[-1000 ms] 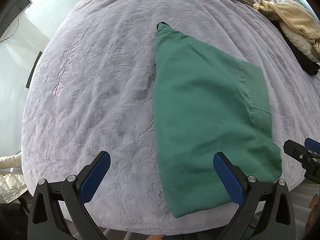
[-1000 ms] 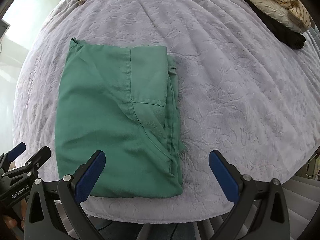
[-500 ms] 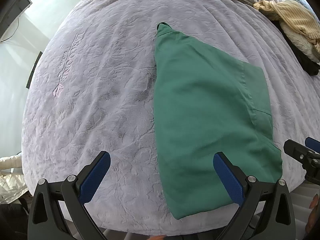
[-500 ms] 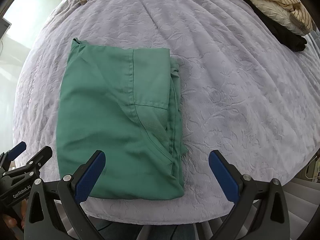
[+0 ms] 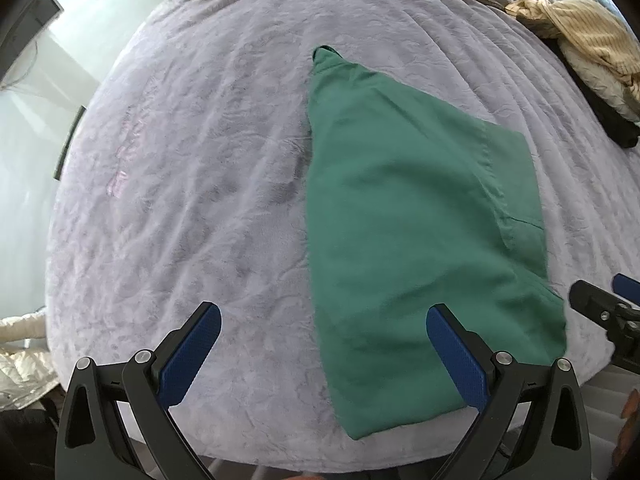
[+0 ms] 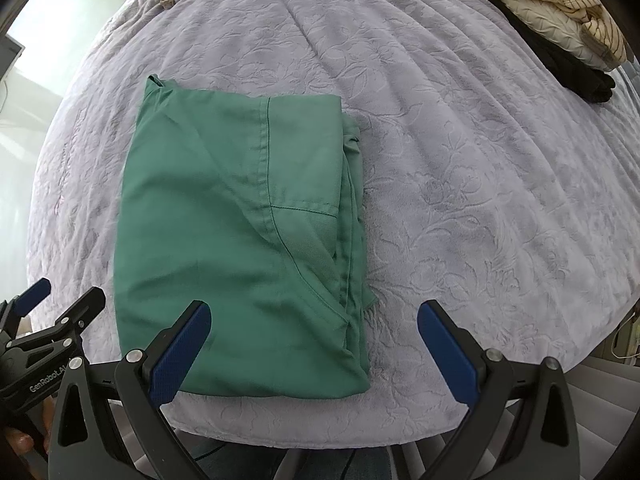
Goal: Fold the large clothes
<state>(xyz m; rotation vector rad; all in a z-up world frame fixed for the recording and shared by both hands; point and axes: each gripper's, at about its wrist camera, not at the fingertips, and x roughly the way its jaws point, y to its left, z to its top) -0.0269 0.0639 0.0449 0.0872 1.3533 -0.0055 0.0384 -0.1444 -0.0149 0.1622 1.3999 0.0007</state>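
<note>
Green folded garment (image 6: 240, 240) lies beneath both wide-spread hand-held grippers, left (image 5: 324, 344) marked "GenRobot.AI", right (image 6: 314, 340).

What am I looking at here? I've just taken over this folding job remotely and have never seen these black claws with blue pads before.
No robot arm is involved: a person holds a two-finger gripper in each hand, and each gripper has a fisheye camera looking forward along its fingers. One picture comes from the left gripper, the other from the right gripper. Both have their jaws wide apart and hold nothing. Below them is a bed with a lilac embossed cover. On it lies a green garment, already folded into a rough rectangle near the front edge. At the far right sits a pile of other clothes, beige on top and black beneath.
</note>
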